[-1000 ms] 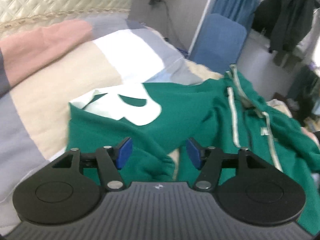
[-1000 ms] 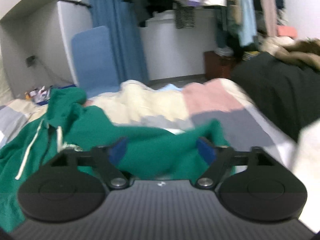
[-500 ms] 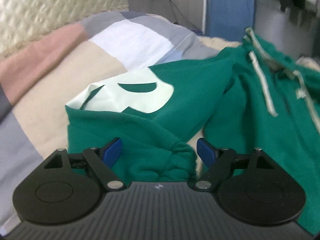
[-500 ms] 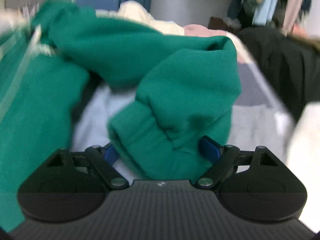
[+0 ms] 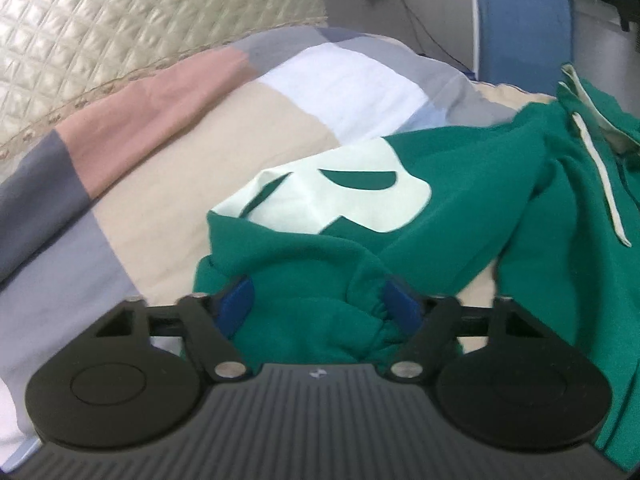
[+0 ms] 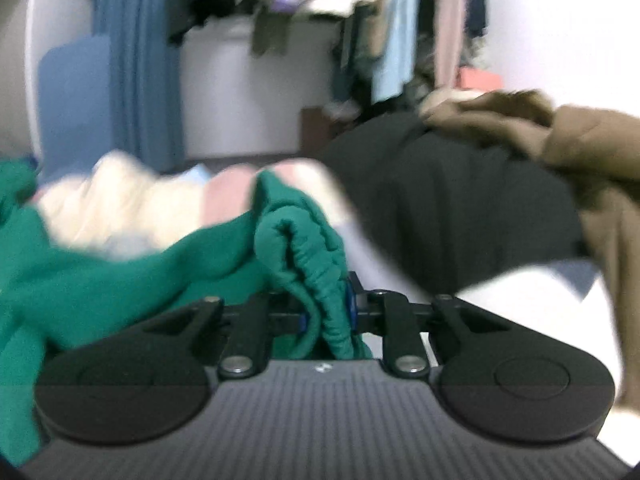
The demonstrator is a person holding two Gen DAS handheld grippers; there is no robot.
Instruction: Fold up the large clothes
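Note:
A green hoodie with a pale letter patch and white drawstrings lies crumpled on a patchwork bedcover. My left gripper is open, its blue pads either side of a bunched green sleeve cuff that lies between them. My right gripper is shut on the other green sleeve cuff, which bunches up above the jaws. The rest of the hoodie trails off to the left in the right wrist view.
A quilted headboard runs along the far left of the bed. A blue chair stands beyond the bed. A black garment and a brown coat lie at the right. Hanging clothes fill the back.
My right gripper has closed on the sleeve cuff and lifted it. My left gripper has moved forward so the other cuff sits between its open jaws.

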